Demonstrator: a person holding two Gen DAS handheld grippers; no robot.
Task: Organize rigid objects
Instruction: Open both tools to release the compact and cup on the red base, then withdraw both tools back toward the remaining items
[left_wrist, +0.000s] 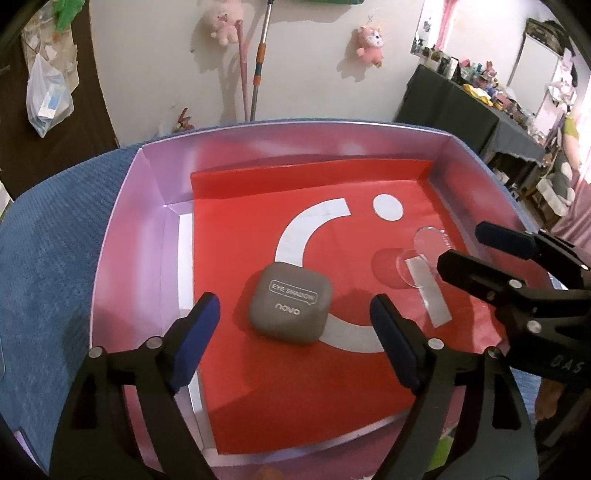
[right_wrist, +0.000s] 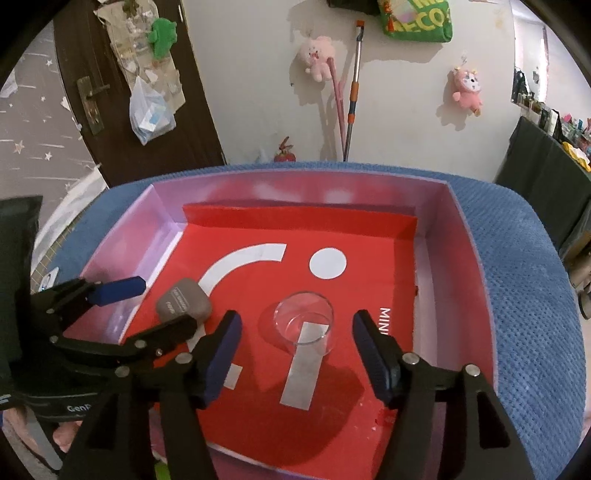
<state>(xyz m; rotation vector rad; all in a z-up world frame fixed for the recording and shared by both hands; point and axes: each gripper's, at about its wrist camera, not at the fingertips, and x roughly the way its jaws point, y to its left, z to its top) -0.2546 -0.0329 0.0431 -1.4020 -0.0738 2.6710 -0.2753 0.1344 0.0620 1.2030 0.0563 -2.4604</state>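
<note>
Left wrist: left gripper (left_wrist: 293, 334) jaws apart above grey eyeshadow case (left_wrist: 289, 304), not touching | case lies in red-lined box (left_wrist: 125, 229) | right gripper (right_wrist: 295, 350) jaws apart, clear glass cup (right_wrist: 304, 321) unclamped between them, same box

A blue textured cloth (right_wrist: 524, 295) covers the surface that carries everything, showing on the left, right and far sides. Directly on it sits a large open box (left_wrist: 122, 236) with pale, glossy walls. A red sheet (right_wrist: 258, 406) with white shapes printed on it lines the floor of the box, its far edge folded up against the back wall.
</note>
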